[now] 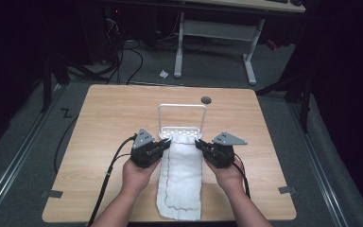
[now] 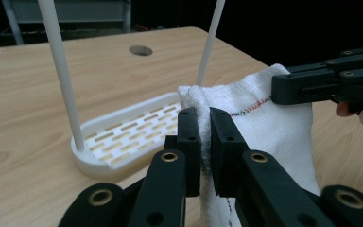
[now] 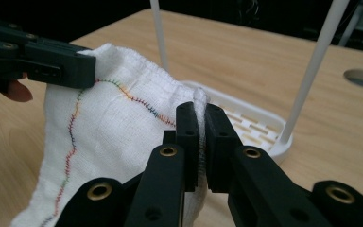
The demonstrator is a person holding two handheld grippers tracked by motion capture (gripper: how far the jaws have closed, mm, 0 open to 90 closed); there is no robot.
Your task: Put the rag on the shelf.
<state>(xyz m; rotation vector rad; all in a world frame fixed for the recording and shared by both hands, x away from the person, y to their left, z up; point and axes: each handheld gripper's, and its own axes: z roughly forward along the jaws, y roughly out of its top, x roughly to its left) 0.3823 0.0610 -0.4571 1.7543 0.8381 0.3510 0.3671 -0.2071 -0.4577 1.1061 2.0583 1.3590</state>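
Note:
A white cloth with multicoloured stitching lies lengthwise on the wooden table, its far end lifted. My left gripper is shut on the cloth's far left corner. My right gripper is shut on the far right corner. Both corners hang just above the near edge of a white rack, a slotted base with a tall hoop-shaped rail. In the left gripper view my left gripper pinches the cloth beside the rack's base. In the right gripper view my right gripper pinches the cloth.
The wooden table has a round cable hole behind the rack. Beyond the table's far edge stand a white desk frame and floor cables. Bare wood lies on both sides of the cloth.

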